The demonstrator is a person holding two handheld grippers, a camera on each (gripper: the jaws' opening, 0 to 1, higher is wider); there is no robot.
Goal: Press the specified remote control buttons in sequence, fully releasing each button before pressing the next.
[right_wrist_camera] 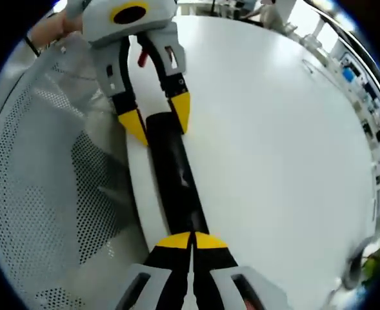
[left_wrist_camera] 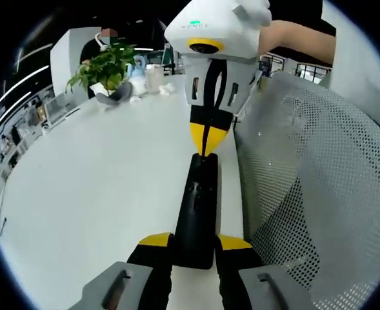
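Black remote control (left_wrist_camera: 197, 210) — lying on my white table (left_wrist_camera: 99, 194), near its edge. Left gripper (left_wrist_camera: 195, 244) clamps its near end; right gripper (right_wrist_camera: 191, 241), jaws together, tips touching its far end

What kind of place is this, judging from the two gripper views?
Probably an open office or meeting area. A long white table carries a potted plant at its far end, a mesh-backed office chair stands against its edge, and desks with equipment line the background.
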